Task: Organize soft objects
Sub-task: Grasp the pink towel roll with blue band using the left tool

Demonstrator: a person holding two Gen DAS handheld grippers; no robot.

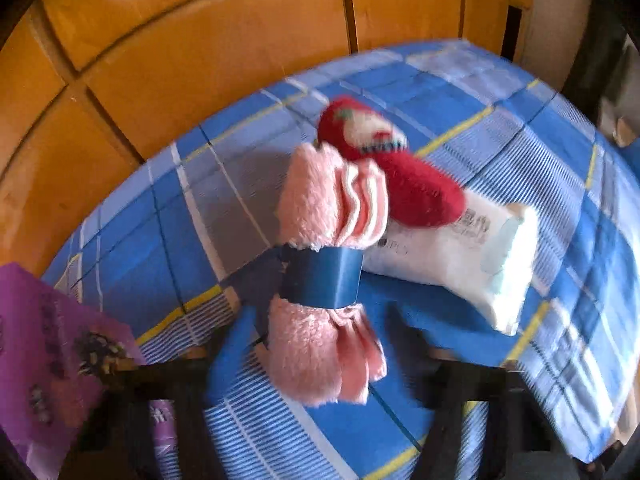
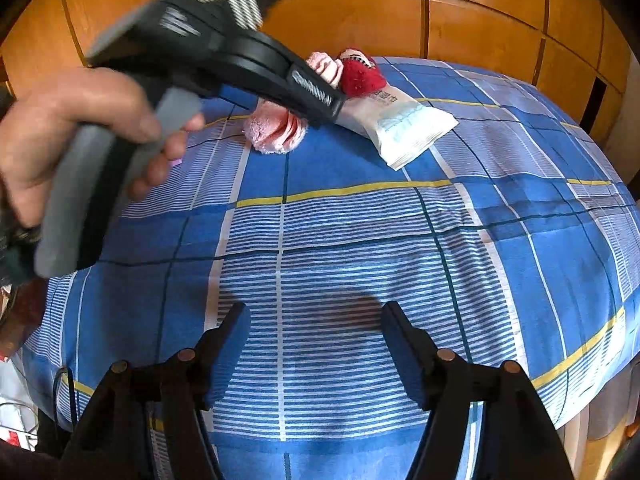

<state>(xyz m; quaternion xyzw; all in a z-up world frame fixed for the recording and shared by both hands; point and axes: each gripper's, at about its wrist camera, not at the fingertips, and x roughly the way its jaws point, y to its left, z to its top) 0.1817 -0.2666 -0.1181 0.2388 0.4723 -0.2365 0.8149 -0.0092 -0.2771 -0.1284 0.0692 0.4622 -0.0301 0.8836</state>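
Observation:
A rolled pink fluffy towel (image 1: 316, 208) with a blue band (image 1: 320, 280) around its middle lies on the blue checked tablecloth (image 1: 500, 140). My left gripper (image 1: 324, 312) stands open astride the towel's near end, a finger on each side, and I see no squeeze on the pile. A red plush sock (image 1: 404, 184) rests across the towel's far end and on a white tissue pack (image 1: 460, 264). The right wrist view shows the towel (image 2: 276, 132), the sock (image 2: 360, 76) and the pack (image 2: 404, 124) at the far side. My right gripper (image 2: 316, 320) is open and empty over bare cloth.
A purple box (image 1: 52, 352) sits at the table's left edge. A hand (image 2: 80, 128) holds the left gripper's grey handle. Orange wooden cabinet doors (image 2: 480, 12) stand behind the table. The cloth (image 2: 360, 232) drops off at the right edge (image 2: 592, 392).

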